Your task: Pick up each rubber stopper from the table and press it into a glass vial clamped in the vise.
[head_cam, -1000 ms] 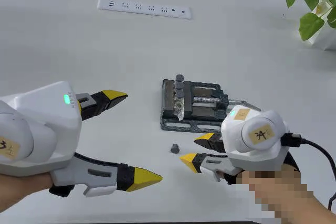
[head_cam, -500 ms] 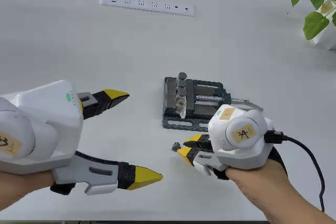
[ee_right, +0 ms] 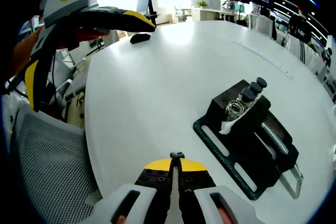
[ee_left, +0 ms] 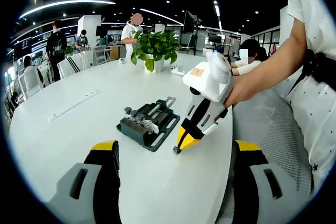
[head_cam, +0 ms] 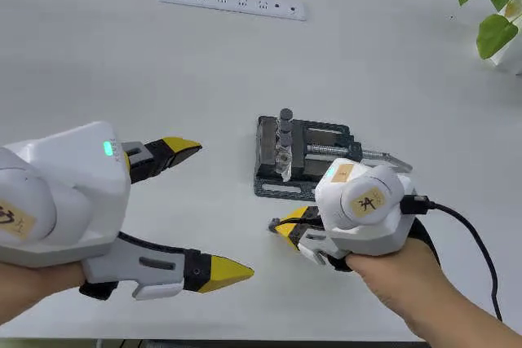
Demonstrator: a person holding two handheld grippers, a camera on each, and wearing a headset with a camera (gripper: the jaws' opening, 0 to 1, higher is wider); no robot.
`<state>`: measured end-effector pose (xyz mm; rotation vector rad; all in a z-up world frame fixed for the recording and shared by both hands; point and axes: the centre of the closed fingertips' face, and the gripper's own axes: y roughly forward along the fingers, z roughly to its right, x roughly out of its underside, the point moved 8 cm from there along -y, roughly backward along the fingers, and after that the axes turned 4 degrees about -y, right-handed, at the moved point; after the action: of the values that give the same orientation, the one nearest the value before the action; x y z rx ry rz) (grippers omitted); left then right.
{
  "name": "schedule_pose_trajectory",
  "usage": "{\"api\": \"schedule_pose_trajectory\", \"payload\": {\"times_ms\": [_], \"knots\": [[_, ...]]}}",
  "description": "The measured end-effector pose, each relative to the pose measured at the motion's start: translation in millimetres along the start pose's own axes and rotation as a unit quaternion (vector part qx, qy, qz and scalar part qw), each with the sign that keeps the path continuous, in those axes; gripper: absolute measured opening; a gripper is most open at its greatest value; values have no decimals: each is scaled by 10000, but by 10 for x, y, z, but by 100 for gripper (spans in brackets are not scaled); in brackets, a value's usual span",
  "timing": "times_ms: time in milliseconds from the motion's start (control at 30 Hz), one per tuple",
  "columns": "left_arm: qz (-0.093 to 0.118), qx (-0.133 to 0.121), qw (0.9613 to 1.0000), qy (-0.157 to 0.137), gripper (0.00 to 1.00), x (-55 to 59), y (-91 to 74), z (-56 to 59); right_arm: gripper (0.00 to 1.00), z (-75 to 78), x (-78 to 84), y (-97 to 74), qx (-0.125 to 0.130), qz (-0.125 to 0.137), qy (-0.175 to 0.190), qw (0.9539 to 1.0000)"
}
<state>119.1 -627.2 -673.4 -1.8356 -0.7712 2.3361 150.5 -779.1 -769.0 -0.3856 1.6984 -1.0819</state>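
Stopper [ee_right: 177,155] sits pinched at jaw tips of right gripper [ee_right: 177,162]; jaws of left gripper [head_cam: 216,208] gape.

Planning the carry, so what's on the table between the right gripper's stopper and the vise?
Nothing: the right gripper view shows bare white table between the rubber stopper held by the right gripper and the vise.

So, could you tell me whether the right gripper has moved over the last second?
Yes. Against the vise, the right gripper has shifted leftwards and shut on the rubber stopper.
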Motion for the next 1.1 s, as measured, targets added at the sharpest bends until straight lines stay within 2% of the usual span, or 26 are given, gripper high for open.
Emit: {"api": "schedule_pose_trajectory", "payload": {"times_ms": [300,400,600,867,1100], "knots": [[4,18,10000,-7,88,1,18,-16,0,24,3,-1,-214,-117,-402,9989],[5,27,10000,-15,88,5,21,-12,0,42,2,-5,-326,-193,-684,9969],[-20,49,10000,-21,87,30,31,-5,0,60,-16,-10,-494,-232,-969,9938],[-53,71,10000,-11,87,32,48,7,0,78,-9,-33,-782,-341,-1375,9868],[-76,132,9999,-20,86,39,86,11,0,90,-10,-107,-1011,-366,-1818,9774]]}}
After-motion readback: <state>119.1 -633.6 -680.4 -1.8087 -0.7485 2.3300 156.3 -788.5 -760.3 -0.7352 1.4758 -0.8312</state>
